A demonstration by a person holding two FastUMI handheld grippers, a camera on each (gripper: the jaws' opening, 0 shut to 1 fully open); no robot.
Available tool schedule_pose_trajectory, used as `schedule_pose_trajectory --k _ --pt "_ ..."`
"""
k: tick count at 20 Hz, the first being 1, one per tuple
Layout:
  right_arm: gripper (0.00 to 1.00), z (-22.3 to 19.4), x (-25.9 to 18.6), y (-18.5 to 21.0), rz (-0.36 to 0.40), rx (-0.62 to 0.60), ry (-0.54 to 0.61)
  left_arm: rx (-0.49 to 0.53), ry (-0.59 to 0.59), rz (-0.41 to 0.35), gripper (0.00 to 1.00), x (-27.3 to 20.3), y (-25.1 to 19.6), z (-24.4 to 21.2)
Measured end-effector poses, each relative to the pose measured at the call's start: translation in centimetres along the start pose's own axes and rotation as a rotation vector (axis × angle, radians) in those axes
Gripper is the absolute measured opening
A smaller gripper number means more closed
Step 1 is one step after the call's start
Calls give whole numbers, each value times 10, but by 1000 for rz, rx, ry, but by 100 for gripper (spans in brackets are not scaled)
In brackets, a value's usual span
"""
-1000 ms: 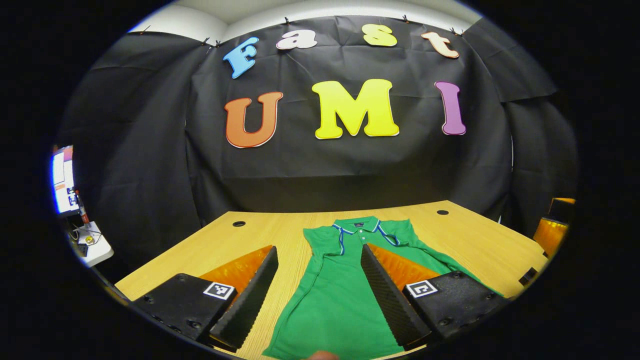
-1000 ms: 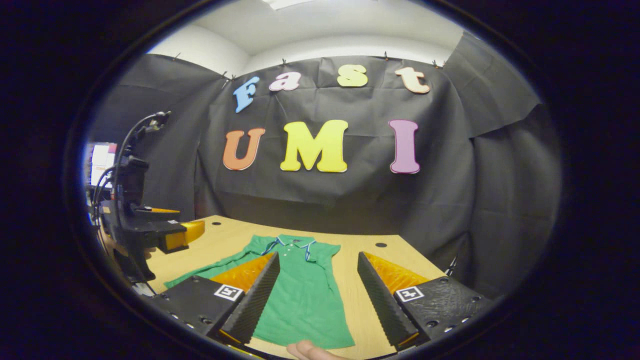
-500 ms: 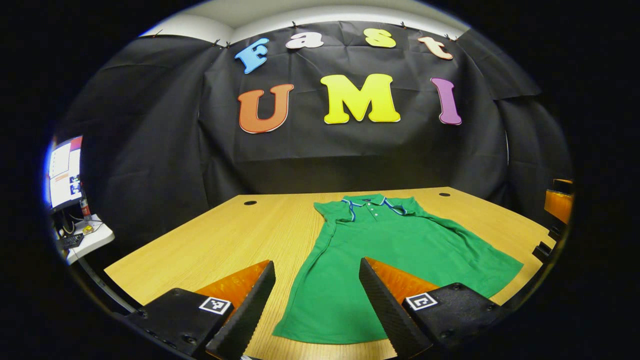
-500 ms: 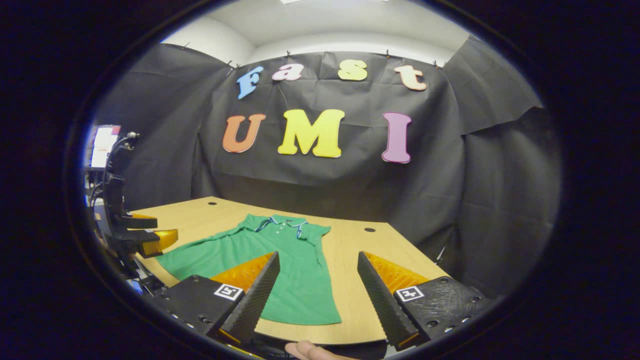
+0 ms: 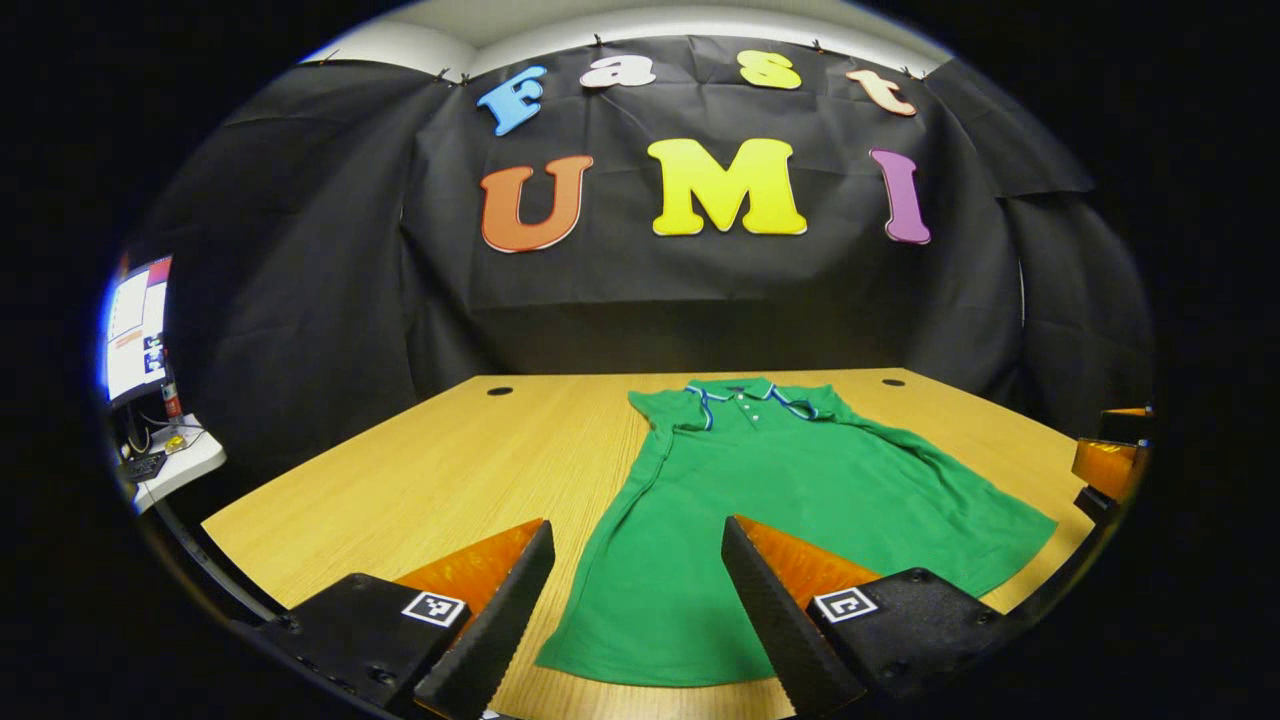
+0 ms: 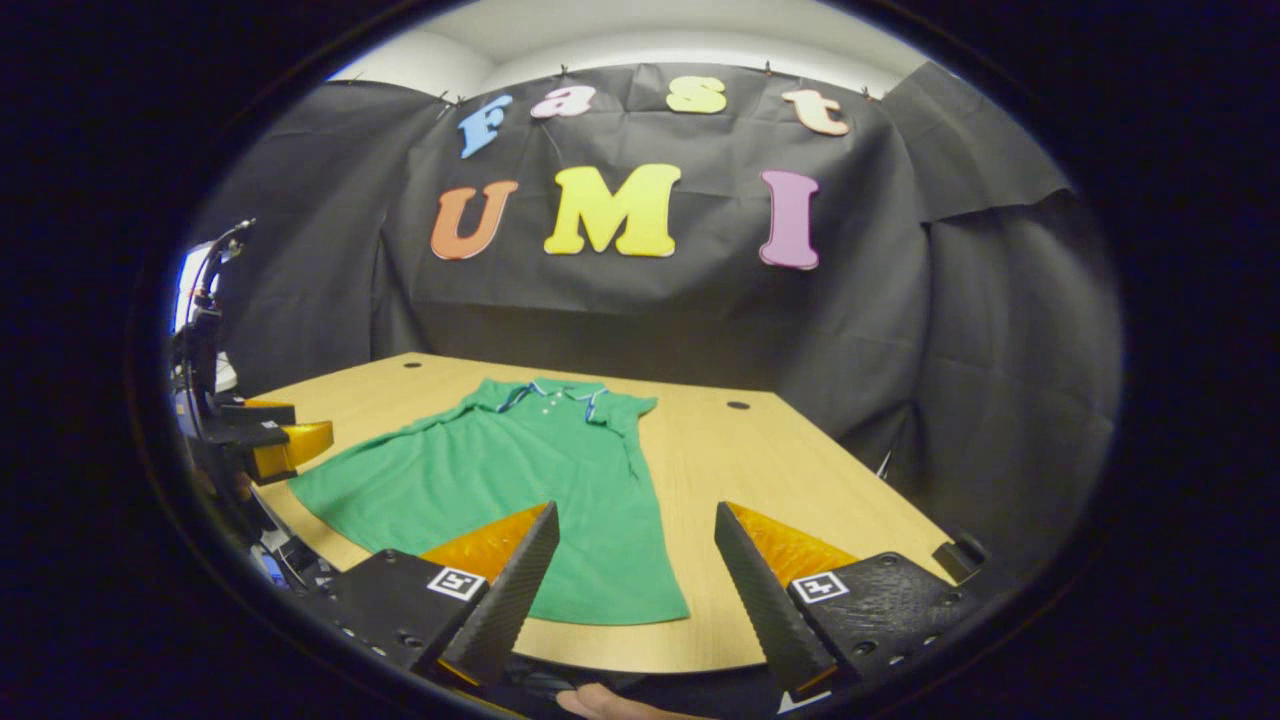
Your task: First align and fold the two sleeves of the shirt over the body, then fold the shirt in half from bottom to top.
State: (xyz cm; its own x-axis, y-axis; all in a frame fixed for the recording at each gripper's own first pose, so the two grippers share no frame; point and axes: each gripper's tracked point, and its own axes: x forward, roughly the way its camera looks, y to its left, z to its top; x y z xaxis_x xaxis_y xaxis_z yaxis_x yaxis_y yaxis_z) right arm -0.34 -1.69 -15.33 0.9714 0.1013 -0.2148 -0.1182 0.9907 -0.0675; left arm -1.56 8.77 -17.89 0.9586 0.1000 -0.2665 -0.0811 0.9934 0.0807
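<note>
Wooden desk (image 5: 420,470), green shirt (image 5: 770,500) flat, collar toward the far edge.
Your left gripper (image 5: 635,610) and right gripper (image 6: 630,590) hang agape, empty; pinch each of the 2 sleeves at its hem, fold inward squarely.

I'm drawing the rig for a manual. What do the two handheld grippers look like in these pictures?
Each gripper, left gripper and right gripper, has two long wedge-shaped fingers with ribbed inner faces and translucent orange side panels. The fingers sit on blocky black mounts with visible screws, each bearing a small square black-and-white marker tag.
</note>
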Motion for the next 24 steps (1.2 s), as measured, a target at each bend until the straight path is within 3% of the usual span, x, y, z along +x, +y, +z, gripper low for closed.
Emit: schedule_pose_trajectory --k 3,6,9,15,16,17,18,20,21,22,24 --pt "95 -30 14 8 36 47 81 -13 71 24 100 9 12 -25" --pt "95 -46 30 -1 -3 48 125 -33 116 40 100 17 22 -40" --pt "97 -70 40 3 6 68 195 -40 136 35 100 24 23 -51" --pt "94 -69 44 16 64 95 191 -42 118 21 100 30 24 -55" --pt "79 -66 47 19 69 90 184 -30 117 24 100 32 25 -53" --pt "72 -66 50 25 88 86 192 -26 121 3 100 33 21 -52" --pt "49 -64 55 28 91 84 190 -25 121 -7 76 35 17 -52" --pt "4 -63 61 28 77 56 200 -23 119 -14 48 41 16 -49" --pt "4 -60 64 28 77 41 193 -18 119 -33 43 44 12 -48" --pt "4 -57 66 28 71 54 189 -21 122 -55 25 46 7 -46" --pt "0 -53 63 26 79 94 185 -55 126 -63 10 45 9 -43"
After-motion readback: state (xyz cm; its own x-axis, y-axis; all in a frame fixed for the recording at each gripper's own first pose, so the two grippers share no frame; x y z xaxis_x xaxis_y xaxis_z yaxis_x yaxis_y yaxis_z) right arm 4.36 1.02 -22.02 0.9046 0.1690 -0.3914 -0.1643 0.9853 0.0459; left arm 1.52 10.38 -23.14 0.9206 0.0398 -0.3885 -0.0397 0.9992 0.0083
